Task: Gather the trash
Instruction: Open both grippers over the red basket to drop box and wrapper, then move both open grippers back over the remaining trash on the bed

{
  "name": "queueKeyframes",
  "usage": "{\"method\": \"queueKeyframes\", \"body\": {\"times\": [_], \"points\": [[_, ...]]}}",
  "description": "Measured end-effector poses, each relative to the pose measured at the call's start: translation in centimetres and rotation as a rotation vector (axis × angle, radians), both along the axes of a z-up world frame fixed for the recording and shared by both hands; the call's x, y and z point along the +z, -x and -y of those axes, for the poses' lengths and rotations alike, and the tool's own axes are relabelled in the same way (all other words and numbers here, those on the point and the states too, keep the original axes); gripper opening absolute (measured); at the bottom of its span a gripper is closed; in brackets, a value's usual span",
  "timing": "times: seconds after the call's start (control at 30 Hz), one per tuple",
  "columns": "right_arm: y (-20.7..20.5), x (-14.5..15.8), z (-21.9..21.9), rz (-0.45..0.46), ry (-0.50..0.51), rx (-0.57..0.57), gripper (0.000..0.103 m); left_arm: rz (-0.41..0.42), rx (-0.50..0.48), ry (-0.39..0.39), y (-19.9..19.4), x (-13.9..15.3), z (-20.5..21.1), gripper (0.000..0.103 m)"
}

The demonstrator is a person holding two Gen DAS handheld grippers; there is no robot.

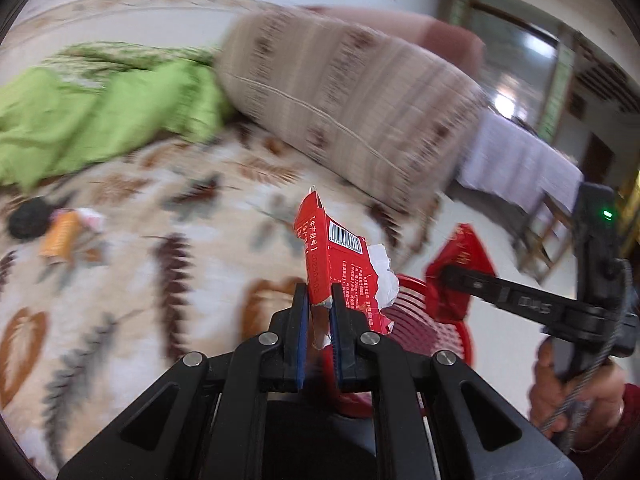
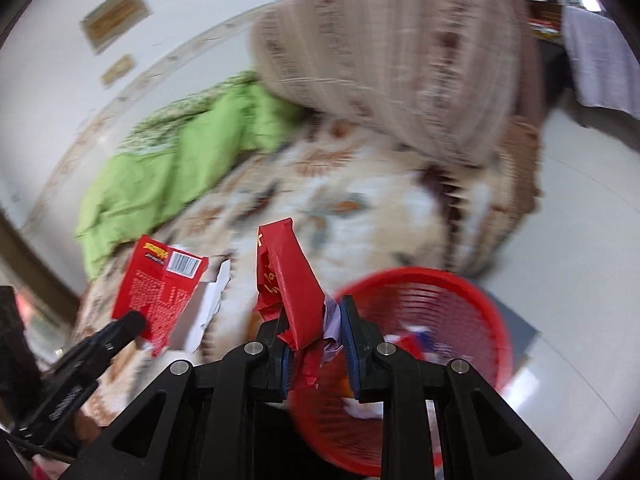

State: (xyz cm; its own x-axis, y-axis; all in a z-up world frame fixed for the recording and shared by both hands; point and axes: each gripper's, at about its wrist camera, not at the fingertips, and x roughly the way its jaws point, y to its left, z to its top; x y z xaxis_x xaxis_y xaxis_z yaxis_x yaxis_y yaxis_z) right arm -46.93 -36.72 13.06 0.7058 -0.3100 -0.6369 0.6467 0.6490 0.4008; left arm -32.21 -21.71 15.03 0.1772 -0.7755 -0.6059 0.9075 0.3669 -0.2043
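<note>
Red torn cardboard fills both grips: the left gripper (image 1: 320, 300) is clamped on a flattened red carton (image 1: 340, 264) with a barcode and a ragged white inner edge, which stands up from between the blue-padded fingers, and the same carton shows at the left of the right wrist view (image 2: 160, 292). The right gripper (image 2: 314, 326) is closed on a crumpled red wrapper (image 2: 292, 280) with a scrap of pale paper pinched against its right pad. Just past the right gripper's tips, low on the pale floor beside the bed, sits a red mesh wastebasket (image 2: 472, 292) that already holds some scraps. The leaf-patterned bedspread (image 1: 168, 208) stretches behind both grippers, with a green quilt (image 1: 80, 128) and a striped beige bolster (image 1: 352, 100) farther back. An orange wrapper (image 1: 60, 236) and a dark round object (image 1: 28, 218) lie on the bedspread at the far left. Much of the background is blurred.
</note>
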Motion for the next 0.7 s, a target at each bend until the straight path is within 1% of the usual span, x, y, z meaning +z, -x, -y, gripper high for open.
{"method": "queueKeyframes", "body": {"times": [0.07, 0.13, 0.17, 0.2, 0.23, 0.27, 0.33, 0.43, 0.47, 0.5, 0.6, 0.7], "points": [[1.5, -0.9, 1.1, -0.032, -0.003, -0.053, 0.024, 0.024, -0.050, -0.035, 1.9, -0.7, 2.0, 0.009], [2.3, -1.6, 2.0, -0.054, -0.005, -0.089, 0.024, 0.007, -0.103, -0.074, 2.8, -1.5, 3.7, 0.013], [2.6, -2.0, 2.3, -0.082, 0.000, -0.110, 0.028, 0.000, -0.112, -0.086, 3.0, -1.8, 4.1, 0.015], [2.8, -2.4, 2.6, -0.108, -0.002, -0.124, 0.037, -0.004, -0.115, -0.102, 3.1, -2.1, 4.4, 0.023], [3.0, -2.9, 3.1, -0.125, -0.017, -0.137, 0.042, -0.001, -0.109, -0.107, 3.1, -2.2, 4.5, 0.032], [3.1, -3.1, 3.3, -0.125, -0.030, -0.148, 0.049, 0.006, -0.097, -0.099, 2.9, -2.2, 4.3, 0.035], [3.5, -3.2, 3.8, -0.109, -0.046, -0.153, 0.049, 0.018, -0.075, -0.092, 2.4, -2.0, 3.8, 0.037], [3.0, -2.8, 3.7, -0.092, -0.032, -0.142, 0.049, 0.015, -0.023, -0.078, 0.9, -1.4, 2.7, 0.037], [2.5, -2.5, 3.7, -0.080, -0.034, -0.126, 0.049, 0.011, -0.002, -0.075, 0.2, -1.3, 2.3, 0.037], [1.9, -2.4, 3.5, -0.072, -0.036, -0.113, 0.049, 0.009, 0.016, -0.075, -0.4, -1.2, 1.9, 0.040], [-0.6, -2.0, 2.6, -0.054, -0.045, -0.053, 0.049, 0.022, 0.093, -0.078, -2.3, -0.9, 0.3, 0.051], [-3.5, -1.5, 1.3, -0.044, -0.040, 0.025, 0.049, 0.028, 0.171, -0.085, -4.5, -0.7, -1.5, 0.052]]}}
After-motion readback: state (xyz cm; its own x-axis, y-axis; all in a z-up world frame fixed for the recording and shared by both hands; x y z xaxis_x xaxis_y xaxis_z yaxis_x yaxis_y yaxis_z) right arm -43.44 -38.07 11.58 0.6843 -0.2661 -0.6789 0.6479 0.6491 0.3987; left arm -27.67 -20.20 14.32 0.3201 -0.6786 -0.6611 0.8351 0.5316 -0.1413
